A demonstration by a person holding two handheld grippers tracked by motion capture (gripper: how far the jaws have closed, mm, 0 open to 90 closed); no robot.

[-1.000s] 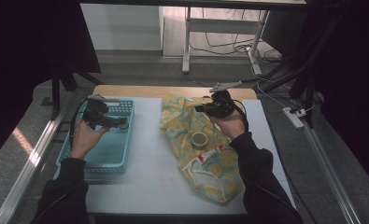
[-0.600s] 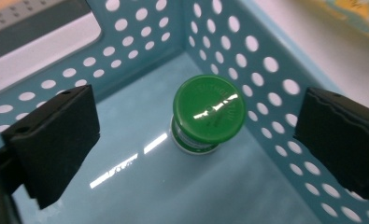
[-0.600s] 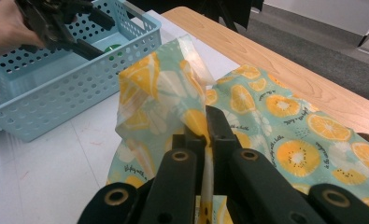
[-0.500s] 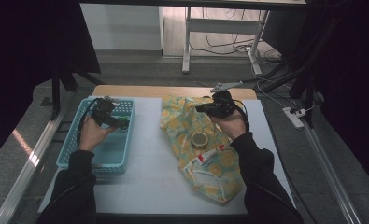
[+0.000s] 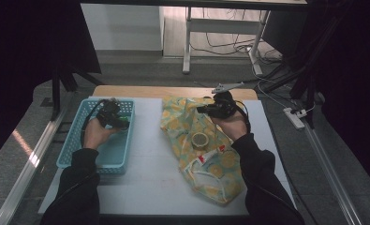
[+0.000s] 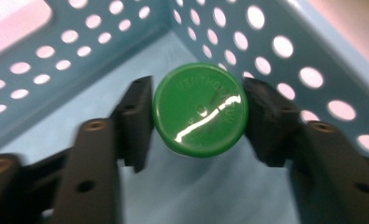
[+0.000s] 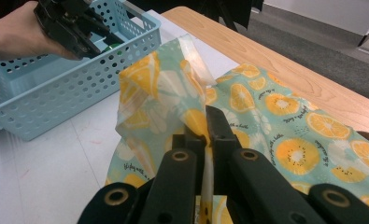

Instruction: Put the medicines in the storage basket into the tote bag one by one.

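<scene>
Left gripper view: the left claw (image 6: pixel 198 116) is down inside the light blue perforated plastic basket (image 6: pixel 313 56), and a round green cap of a small jar (image 6: pixel 200 109) sits between its two black jaws. The jaws have just been closing around it; the pad on the right appears to meet the cap's edge, while the pad on the left stands just beside it with a thin gap, so the cap is framed but not firmly pinched. The jar rests on the basket floor near a corner.

In the high view the basket (image 5: pixel 75 154) lies on the left half of the white surface (image 5: pixel 145 178), with the left claw (image 5: pixel 111 117) over its far end. The right claw (image 5: pixel 210 110) is clenched on the upper edge of a teal cloth bag printed with orange slices (image 5: pixel 210 173), lifting that edge. A roll of tape (image 5: pixel 199 139) lies on the bag.

In the right gripper view, the right claw (image 7: pixel 205 122) pinches the bag's edge (image 7: pixel 145 88).
</scene>
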